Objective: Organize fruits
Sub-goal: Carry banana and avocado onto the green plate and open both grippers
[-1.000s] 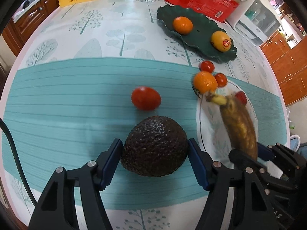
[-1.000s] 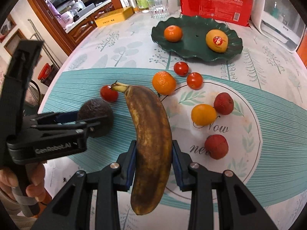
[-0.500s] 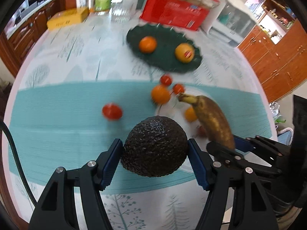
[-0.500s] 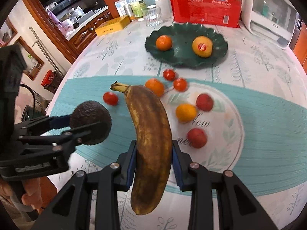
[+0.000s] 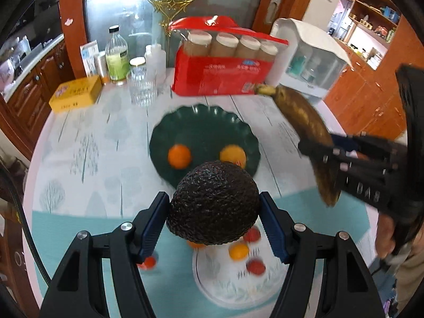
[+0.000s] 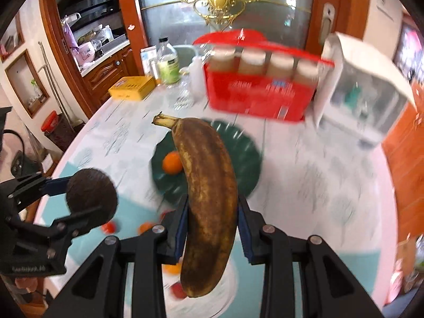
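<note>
the left gripper (image 5: 214, 213) has its fingers clamped on a dark avocado (image 5: 213, 202), held in the air above the desk (image 5: 79, 145). the right gripper (image 6: 212, 222) has its fingers closed around a brown banana (image 6: 206, 190), also lifted, stem pointing away. beyond both sits a green plate (image 5: 204, 132) with an orange (image 5: 179, 156) and a yellow fruit (image 5: 232, 153). below, a white plate (image 5: 225, 286) carries small fruits, blurred.
</note>
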### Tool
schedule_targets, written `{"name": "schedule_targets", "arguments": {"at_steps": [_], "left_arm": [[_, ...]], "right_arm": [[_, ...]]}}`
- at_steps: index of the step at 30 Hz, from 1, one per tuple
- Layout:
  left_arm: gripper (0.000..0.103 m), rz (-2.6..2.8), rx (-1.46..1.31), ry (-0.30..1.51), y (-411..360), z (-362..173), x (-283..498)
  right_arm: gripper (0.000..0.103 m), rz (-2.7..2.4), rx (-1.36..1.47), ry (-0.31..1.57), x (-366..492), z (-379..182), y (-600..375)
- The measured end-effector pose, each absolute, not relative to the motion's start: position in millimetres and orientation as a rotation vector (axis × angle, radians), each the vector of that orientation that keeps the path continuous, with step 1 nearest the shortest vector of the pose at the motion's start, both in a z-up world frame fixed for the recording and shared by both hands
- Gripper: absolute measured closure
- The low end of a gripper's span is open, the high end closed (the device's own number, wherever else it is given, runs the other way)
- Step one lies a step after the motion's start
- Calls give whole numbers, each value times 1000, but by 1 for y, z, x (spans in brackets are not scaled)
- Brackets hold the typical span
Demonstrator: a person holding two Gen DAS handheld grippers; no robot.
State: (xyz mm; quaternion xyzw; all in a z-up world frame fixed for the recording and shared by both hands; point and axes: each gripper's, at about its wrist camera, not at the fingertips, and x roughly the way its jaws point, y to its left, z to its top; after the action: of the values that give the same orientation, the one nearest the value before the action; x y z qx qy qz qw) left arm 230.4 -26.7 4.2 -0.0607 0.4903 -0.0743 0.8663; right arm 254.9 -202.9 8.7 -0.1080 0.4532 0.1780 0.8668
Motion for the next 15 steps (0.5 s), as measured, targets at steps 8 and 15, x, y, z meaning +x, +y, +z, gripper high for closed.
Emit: {"name": "schedule_targets", "arguments": {"at_steps": [8, 15], "left_arm": [[36, -79, -148, 1059, -36, -41, 300], [37, -22, -212, 1157, -44, -106, 327]], "right_arm": [[69, 415, -303, 973, 346, -35, -205], [69, 464, -284, 1070, 384, -103, -202]]}}
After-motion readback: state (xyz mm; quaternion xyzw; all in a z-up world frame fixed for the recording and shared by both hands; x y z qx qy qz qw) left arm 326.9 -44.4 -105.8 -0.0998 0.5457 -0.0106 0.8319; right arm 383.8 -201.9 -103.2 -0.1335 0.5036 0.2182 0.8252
